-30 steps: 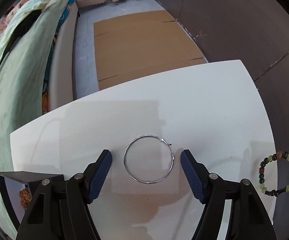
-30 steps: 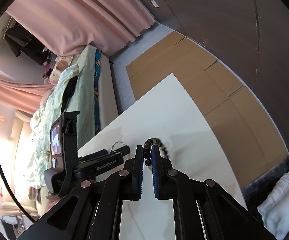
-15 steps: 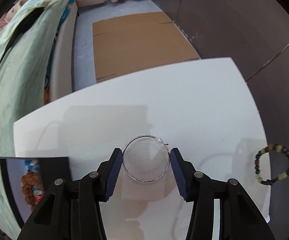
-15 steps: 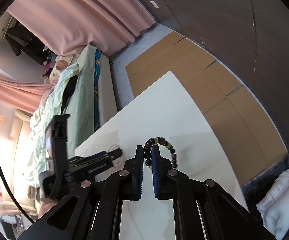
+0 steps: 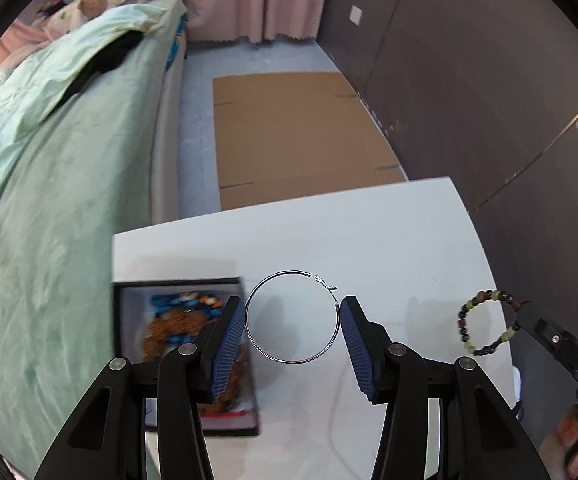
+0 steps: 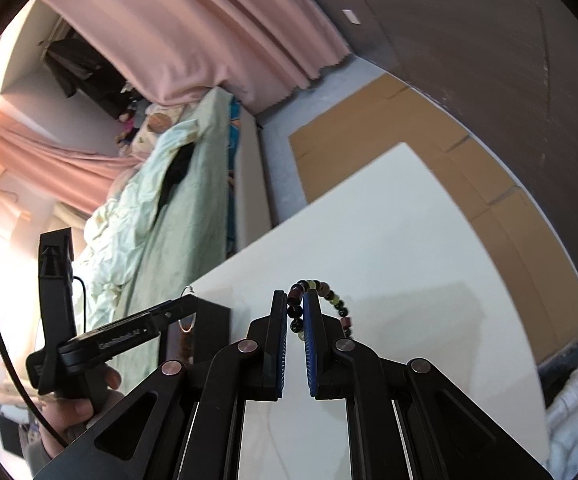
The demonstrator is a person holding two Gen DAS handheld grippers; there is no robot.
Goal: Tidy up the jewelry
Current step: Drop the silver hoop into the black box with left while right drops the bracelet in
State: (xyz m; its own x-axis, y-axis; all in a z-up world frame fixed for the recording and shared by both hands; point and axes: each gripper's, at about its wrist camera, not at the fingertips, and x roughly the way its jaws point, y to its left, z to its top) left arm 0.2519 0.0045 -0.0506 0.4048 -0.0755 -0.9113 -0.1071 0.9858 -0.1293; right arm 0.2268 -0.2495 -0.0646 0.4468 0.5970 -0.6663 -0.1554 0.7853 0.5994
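The left claw (image 5: 293, 330) grips a hoop (image 5: 292, 316) above the white table (image 5: 389, 232), a bed (image 5: 49, 200) to its left; the right claw (image 6: 296, 334) pinches a bracelet (image 6: 321, 300).

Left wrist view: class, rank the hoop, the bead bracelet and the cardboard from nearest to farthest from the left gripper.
1. Hoop, between the left gripper's fingers.
2. Bead bracelet, off to the right.
3. Cardboard, on the floor beyond the table.

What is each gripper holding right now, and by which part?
The left gripper pinches the thin silver hoop across its opposite sides. The right gripper clamps the dark and green beaded bracelet at one stretch of beads.
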